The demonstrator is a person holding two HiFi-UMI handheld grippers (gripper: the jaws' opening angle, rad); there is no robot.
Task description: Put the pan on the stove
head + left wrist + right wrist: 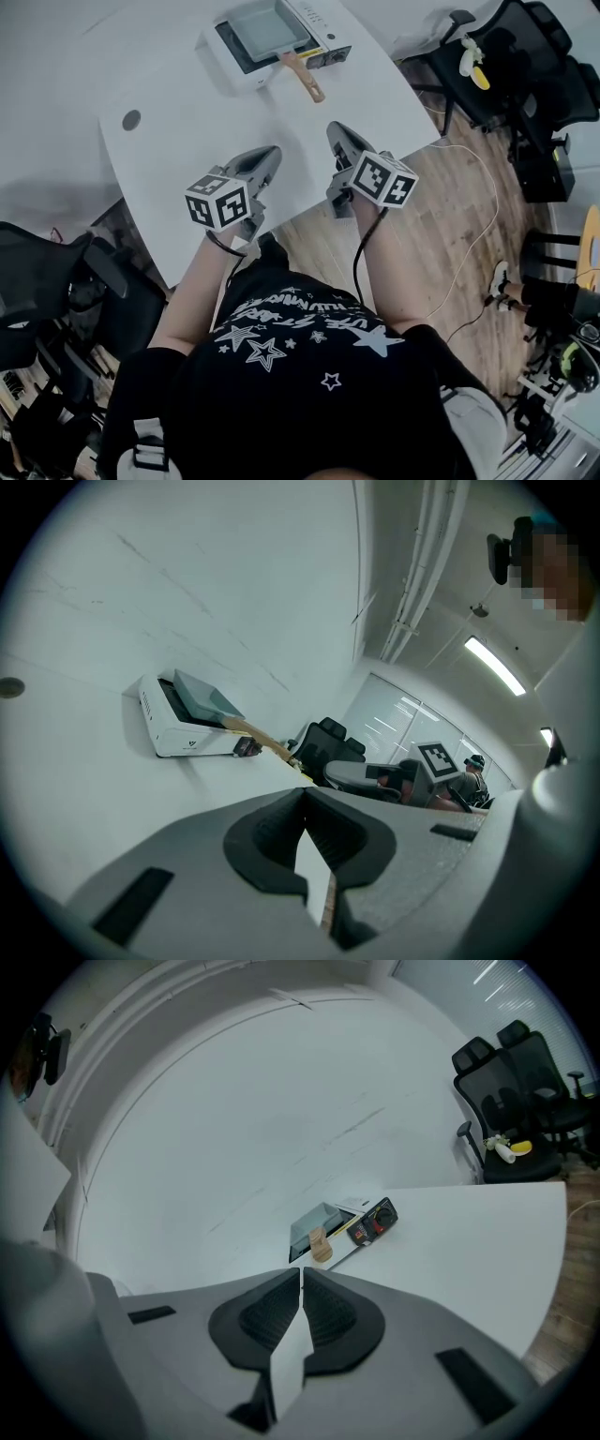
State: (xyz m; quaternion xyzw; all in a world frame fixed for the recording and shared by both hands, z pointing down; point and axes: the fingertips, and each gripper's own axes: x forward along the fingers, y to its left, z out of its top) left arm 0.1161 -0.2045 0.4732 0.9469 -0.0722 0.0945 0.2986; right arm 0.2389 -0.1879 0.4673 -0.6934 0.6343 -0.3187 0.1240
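Note:
The square grey pan (265,30) sits on the white portable stove (236,77) at the far end of the white table (187,141), its wooden handle (305,77) pointing toward me. My left gripper (272,155) and right gripper (336,131) hover side by side over the table's near edge, well short of the stove. Both are shut with nothing between the jaws. In the left gripper view the stove (183,738) and pan (202,697) lie ahead of the shut left gripper (305,799). From the right gripper (302,1274) I look at the pan (314,1225) and the stove's dial panel (375,1220).
A round cable hole (131,120) is in the table at the left. Black office chairs (506,66) stand at the right, one with a yellow object (473,61) on it. Another dark chair (47,272) is at my left. A white cable (469,244) trails over the wood floor.

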